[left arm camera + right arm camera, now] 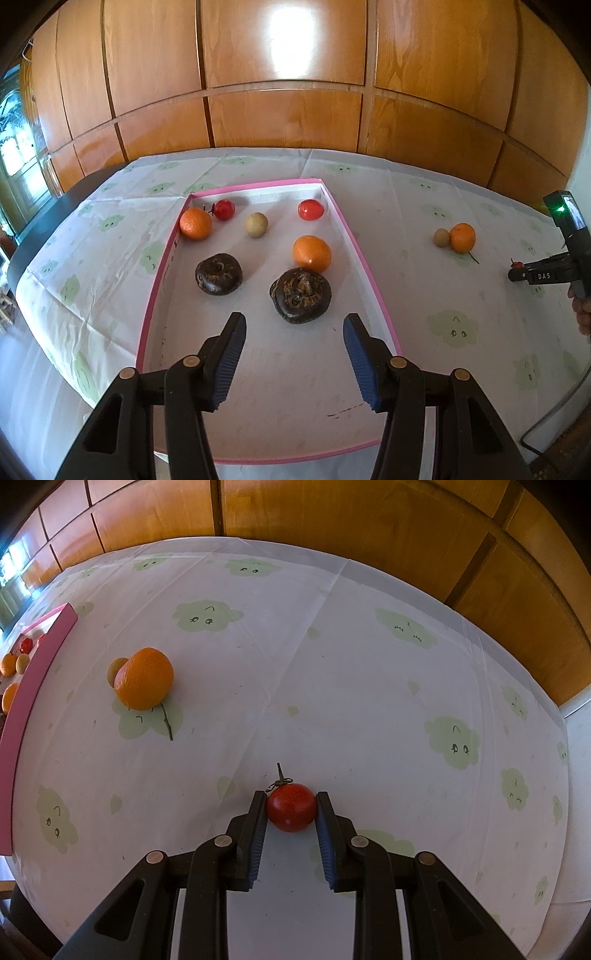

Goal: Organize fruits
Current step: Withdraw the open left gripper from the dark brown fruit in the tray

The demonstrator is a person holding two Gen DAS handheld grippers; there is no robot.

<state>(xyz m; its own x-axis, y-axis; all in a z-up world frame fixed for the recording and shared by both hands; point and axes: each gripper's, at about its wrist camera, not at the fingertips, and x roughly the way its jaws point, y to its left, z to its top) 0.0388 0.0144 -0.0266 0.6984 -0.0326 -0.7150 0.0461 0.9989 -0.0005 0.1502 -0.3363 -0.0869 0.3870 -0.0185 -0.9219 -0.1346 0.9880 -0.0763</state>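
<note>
Our right gripper (291, 805) pinches a small red tomato (291, 806) between its blue pads, low over the patterned tablecloth (332, 664), while our left gripper (294, 325) hangs empty with its jaws apart above the pink-rimmed tray (354, 240). Inside that tray we count two oranges (312, 253), two red tomatoes (311, 209), a pale round fruit (256, 224) and two dark wrinkled fruits (301, 295), perhaps dried ones, though the view is too soft to be sure. Well outside it, one more orange (144, 678) lies touching a small tan fruit (115, 671) on the cloth.
</note>
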